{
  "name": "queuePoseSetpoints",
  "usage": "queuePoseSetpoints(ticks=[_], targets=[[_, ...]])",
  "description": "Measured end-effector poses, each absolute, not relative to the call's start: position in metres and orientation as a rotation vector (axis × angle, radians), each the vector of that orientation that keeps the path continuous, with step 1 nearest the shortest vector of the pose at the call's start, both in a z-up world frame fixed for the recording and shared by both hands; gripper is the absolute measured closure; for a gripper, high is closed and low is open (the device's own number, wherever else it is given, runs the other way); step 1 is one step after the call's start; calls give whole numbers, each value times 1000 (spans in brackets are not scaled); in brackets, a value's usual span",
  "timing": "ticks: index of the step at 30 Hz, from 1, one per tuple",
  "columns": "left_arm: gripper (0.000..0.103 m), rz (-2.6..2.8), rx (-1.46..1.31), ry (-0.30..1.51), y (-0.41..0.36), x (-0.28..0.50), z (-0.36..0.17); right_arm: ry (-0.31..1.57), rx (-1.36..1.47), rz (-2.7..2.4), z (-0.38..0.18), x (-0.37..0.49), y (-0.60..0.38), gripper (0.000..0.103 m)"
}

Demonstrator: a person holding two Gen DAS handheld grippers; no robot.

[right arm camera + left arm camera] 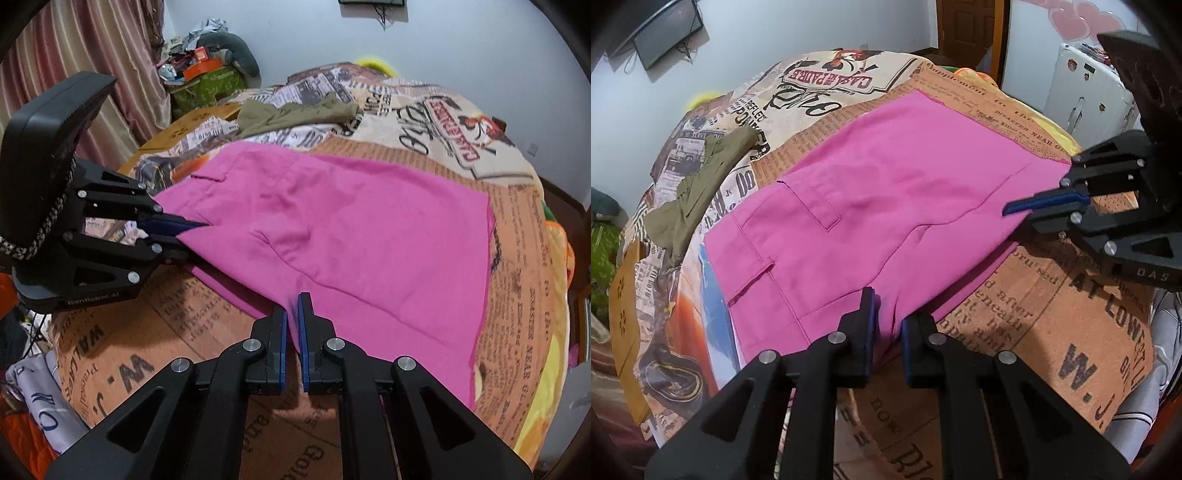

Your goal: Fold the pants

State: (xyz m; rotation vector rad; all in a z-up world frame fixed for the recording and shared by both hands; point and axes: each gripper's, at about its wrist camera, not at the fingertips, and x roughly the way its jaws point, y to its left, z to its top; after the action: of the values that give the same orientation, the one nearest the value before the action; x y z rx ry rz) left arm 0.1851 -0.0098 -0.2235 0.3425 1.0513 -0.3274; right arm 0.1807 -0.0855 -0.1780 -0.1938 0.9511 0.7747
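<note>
Illumination is even, soft indoor light from overhead. Soft shadows fall on the newspaper-print bedspread [1052, 295] beneath both sets of black gripper fingers [275, 332]. No glare noted; the bright pink cotton pants [886, 192] read saturated and evenly lit. Both views show strong fisheye bending, with dark vignetted corners. Centres are sharp; edge detail softens slightly.

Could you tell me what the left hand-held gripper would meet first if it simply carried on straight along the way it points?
The left hand-held gripper already pinches the near edge of the pink pants, so going on would push further fabric across the bedspread; beyond, perhaps the olive garment, though depth is unclear.
</note>
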Motion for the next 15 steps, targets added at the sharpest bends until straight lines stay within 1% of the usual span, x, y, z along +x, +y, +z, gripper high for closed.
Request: queuePoseSetpoints(ticks=[3,5,6,7,9,15], targets=[[86,-326,317,1062,-6,183,-220,980,-181,768,-179,179,-90,93],[75,-330,286,1067,-1,179,-216,993,-172,760,-178,178,-96,86],[71,-325,276,1065,2,178,-214,1004,-168,756,-178,177,-101,83],[67,-315,264,1061,6,175,-212,1005,-165,751,-176,175,-104,79],[67,-294,229,1052,17,168,-205,993,-151,731,-173,172,-116,76],[66,-178,132,1034,56,157,-190,972,-74,620,-163,174,-151,75]])
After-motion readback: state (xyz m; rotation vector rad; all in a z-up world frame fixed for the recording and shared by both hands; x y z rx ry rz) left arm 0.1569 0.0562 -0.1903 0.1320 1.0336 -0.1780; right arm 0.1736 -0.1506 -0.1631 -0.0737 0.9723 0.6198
